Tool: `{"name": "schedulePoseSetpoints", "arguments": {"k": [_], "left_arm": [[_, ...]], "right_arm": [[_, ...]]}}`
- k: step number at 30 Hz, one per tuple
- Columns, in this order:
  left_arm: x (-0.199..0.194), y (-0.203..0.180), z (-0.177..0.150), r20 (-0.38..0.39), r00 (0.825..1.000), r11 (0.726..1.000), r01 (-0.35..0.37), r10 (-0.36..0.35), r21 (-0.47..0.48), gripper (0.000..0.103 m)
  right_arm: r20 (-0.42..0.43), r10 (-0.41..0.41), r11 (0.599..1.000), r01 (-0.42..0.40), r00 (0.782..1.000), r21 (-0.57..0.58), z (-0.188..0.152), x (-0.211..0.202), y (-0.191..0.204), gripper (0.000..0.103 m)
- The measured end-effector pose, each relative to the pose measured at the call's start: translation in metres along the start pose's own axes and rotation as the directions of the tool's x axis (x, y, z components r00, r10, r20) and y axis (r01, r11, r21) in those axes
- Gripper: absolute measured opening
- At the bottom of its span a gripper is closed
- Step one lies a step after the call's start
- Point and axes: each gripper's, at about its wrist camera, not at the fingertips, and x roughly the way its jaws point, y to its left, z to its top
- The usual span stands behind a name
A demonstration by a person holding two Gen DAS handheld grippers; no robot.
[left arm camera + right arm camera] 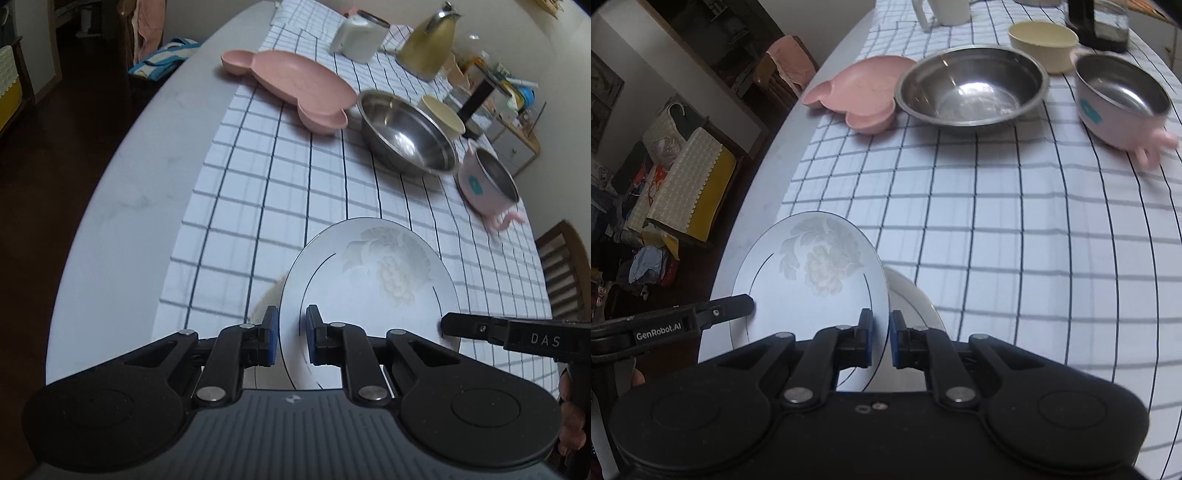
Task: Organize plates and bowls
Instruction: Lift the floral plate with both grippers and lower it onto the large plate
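A white plate (373,288) with a pale flower relief and a thin dark ring hangs above the checked tablecloth, gripped on two opposite rims. My left gripper (291,332) is shut on its left rim. My right gripper (881,339) is shut on the right rim of the same plate (812,280). The right gripper's finger (476,328) shows in the left wrist view at the plate's right edge; the left gripper's finger (727,308) shows in the right wrist view at the plate's left edge. Under the plate a second white dish (912,299) peeks out.
Farther along the table (122,221) stand a pink bear-shaped tray (295,85), a steel bowl (406,133), a cream bowl (443,114), a pink steel-lined bowl (487,184), a white mug (358,37) and a kettle (432,40). A wooden chair (565,273) stands at the right.
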Motion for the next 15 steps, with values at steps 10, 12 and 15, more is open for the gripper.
{"name": "schedulePoseSetpoints", "arguments": {"k": [10, 12, 15], "left_arm": [[0.019, -0.006, -0.033, -0.068, 0.997, 0.999, -0.023, 0.026, 0.039, 0.014], [0.021, -0.007, -0.034, -0.073, 0.997, 0.999, -0.028, 0.031, 0.043, 0.014], [0.021, -0.007, -0.036, -0.072, 0.997, 0.998, -0.034, 0.037, 0.046, 0.014]], "right_arm": [[-0.045, -0.035, 0.999, 0.037, 0.998, 0.030, -0.041, 0.009, -0.015, 0.010], [-0.049, -0.037, 0.999, 0.039, 0.998, 0.035, -0.044, 0.011, -0.016, 0.010], [-0.054, -0.038, 0.998, 0.041, 0.998, 0.041, -0.047, 0.012, -0.018, 0.010]]}}
